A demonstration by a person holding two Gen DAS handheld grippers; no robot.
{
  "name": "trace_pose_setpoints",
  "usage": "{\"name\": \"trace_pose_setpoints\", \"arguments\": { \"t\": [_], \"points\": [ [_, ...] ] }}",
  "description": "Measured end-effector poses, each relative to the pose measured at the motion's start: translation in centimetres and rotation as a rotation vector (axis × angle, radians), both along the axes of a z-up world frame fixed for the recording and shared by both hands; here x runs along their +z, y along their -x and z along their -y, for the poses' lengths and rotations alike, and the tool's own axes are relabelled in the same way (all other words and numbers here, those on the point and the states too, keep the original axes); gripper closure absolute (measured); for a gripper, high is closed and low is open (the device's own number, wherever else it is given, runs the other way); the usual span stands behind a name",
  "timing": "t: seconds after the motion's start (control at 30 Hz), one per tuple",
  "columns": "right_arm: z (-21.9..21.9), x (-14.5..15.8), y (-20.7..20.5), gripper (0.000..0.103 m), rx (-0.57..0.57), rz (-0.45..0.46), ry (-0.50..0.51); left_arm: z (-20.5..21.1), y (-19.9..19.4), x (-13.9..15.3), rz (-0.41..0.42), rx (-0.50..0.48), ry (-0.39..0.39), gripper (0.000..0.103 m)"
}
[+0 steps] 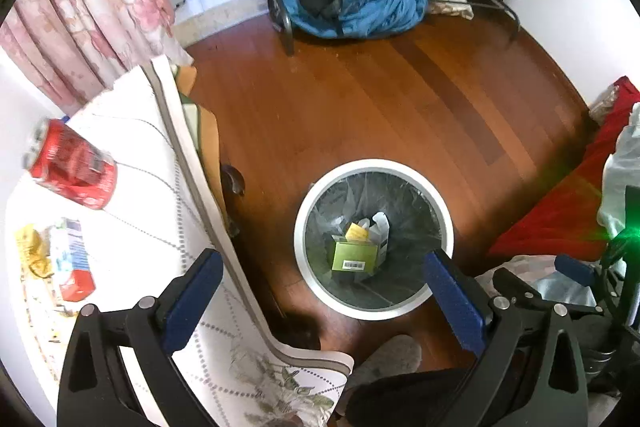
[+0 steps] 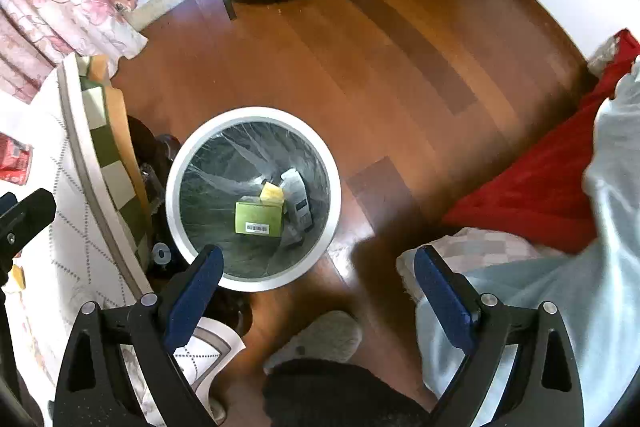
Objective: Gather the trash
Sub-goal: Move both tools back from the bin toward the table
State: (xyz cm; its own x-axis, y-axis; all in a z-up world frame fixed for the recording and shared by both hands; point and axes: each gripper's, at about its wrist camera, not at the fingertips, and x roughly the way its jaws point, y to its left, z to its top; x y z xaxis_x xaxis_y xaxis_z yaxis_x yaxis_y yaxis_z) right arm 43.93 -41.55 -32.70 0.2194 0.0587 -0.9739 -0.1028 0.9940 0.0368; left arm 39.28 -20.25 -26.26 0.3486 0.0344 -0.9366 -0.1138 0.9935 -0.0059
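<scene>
A round white-rimmed trash bin (image 1: 440, 211) (image 2: 178, 147) with a clear liner stands on the wooden floor; a green box (image 1: 354, 259) (image 2: 258, 219), a yellow scrap and a grey-white packet lie inside. On the white tablecloth (image 1: 152, 211) at the left lie a red soda can (image 1: 74, 163), a crumpled yellow wrapper (image 1: 34, 253) and a blue-white-red carton (image 1: 72, 261). My left gripper (image 1: 324, 299) is open and empty, held over the table edge and the bin. My right gripper (image 2: 318, 291) is open and empty too, above the floor just right of the bin.
A person's grey slipper (image 2: 320, 341) and dark trouser leg are below the bin. A red cloth (image 2: 532, 187) and pale bedding (image 2: 600, 267) lie at the right. Blue and black clothes (image 1: 352, 3) pile under a rack at the back. Pink floral curtains (image 1: 88, 19) hang at the left.
</scene>
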Motion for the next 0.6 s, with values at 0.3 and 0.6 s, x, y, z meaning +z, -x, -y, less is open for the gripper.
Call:
{"name": "trace_pose_setpoints", "arguments": {
  "t": [0.3,0.6],
  "points": [
    [0.0,8.2,3.3,0.006,0.005,0.126,-0.036,-0.6,3.6,6.2,0.114,0.010,0.011,0.000],
    [-3.9,15.9,5.9,0.006,0.051,0.218,-0.163,-7.5,8.5,13.0,0.248,0.146,0.007,0.000]
  ]
}}
